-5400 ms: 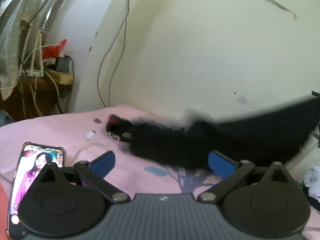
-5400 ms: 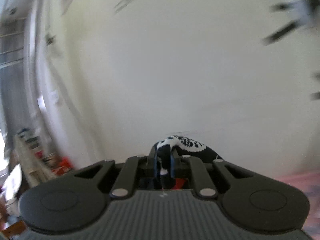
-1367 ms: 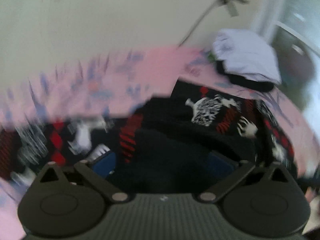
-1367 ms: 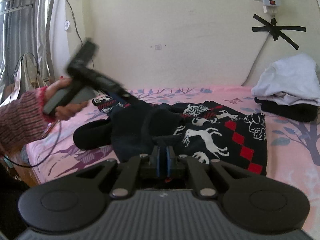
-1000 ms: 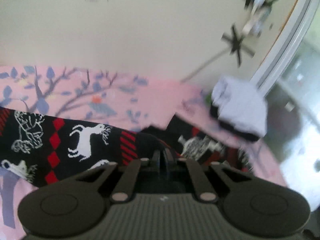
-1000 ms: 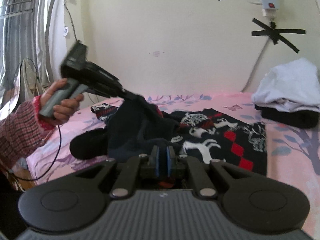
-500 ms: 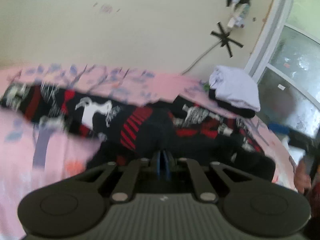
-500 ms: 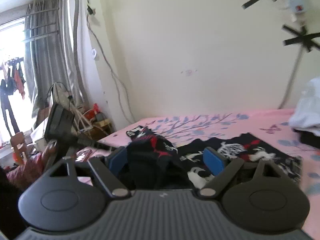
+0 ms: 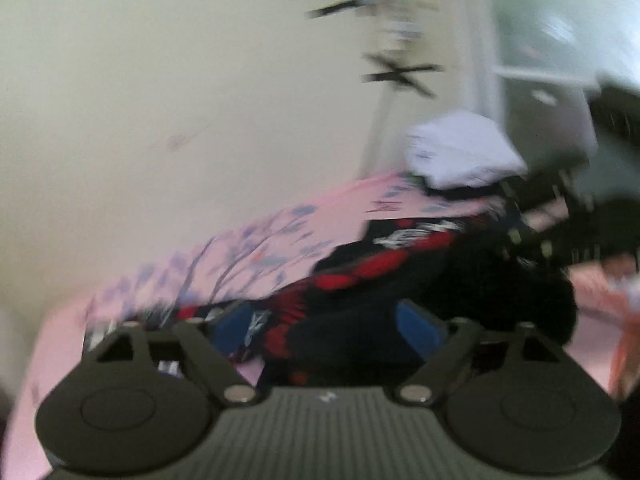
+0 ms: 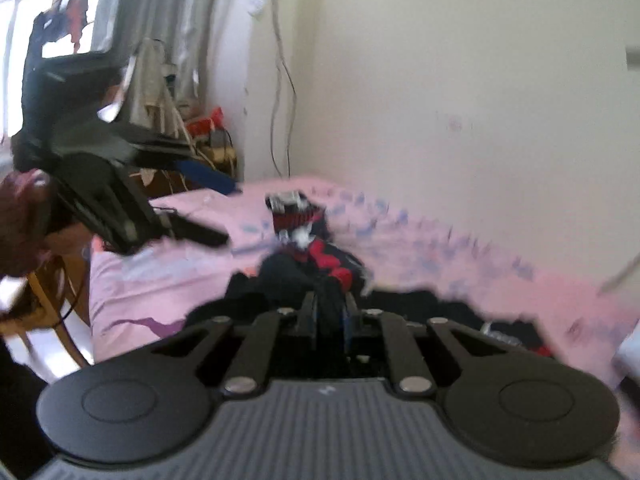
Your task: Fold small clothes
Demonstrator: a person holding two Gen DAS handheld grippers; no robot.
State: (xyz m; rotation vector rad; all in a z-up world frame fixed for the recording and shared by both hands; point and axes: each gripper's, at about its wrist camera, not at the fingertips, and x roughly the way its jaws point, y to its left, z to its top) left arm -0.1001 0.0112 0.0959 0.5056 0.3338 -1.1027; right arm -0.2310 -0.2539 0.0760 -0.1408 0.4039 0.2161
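both views blurred — left gripper point(image 9: 326, 326) opening, right gripper point(image 10: 329, 314) closing on the sweater point(image 10: 320, 264)

You faced a cream wall point(image 9: 160, 80) behind the pink-sheeted bed point(image 10: 440, 240), with grey curtains point(image 10: 132, 4) beside a bright window point(image 10: 24, 12).

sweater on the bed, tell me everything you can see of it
The sweater is a dark knit, black with red diamonds and white figures, soft and thick-looking. It lies crumpled and partly bunched on the pink sheet, not yet folded flat. The right gripper is closing on a fold of its dark cloth, which sits between the pads. The left gripper is opening, its blue pads apart over the fabric and not pinching it. Both views are blurred, so finer detail is lost.
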